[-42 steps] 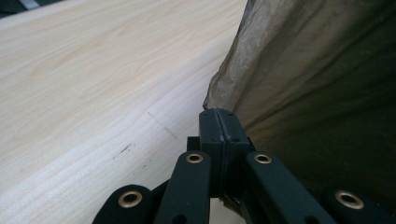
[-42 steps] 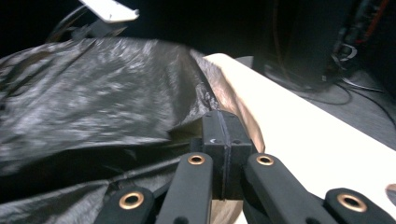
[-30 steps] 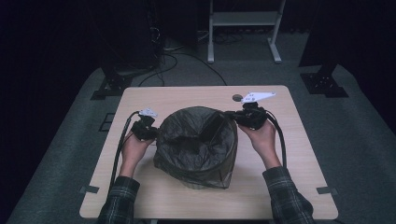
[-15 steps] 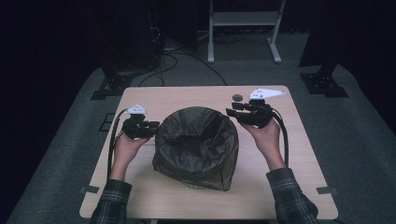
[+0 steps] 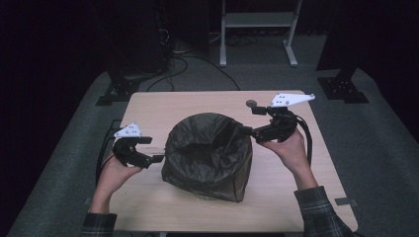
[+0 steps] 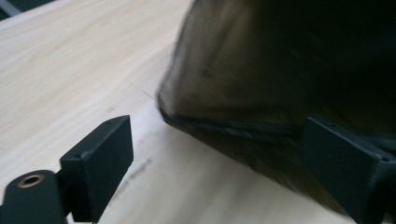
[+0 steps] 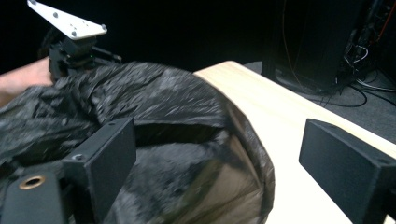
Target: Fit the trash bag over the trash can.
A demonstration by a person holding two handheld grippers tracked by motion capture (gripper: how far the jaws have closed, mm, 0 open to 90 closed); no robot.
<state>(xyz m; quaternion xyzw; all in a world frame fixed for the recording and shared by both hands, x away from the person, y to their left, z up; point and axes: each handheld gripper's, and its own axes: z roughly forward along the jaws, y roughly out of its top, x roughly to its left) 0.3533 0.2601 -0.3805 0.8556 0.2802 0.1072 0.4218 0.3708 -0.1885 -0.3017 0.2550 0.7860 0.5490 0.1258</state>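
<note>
Sitting between both open jaws: bag [image 5: 207,153].

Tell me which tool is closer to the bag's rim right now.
The right tool: its tips reach the upper right edge of the bin bag, jaws open. The left tool, also open, sits low beside the bag's left side, near the table.

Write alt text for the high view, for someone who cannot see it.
A dark bin bag lining a container stands open on a wooden table. A person holds the left gripper beside it and the right gripper at its rim.
</note>
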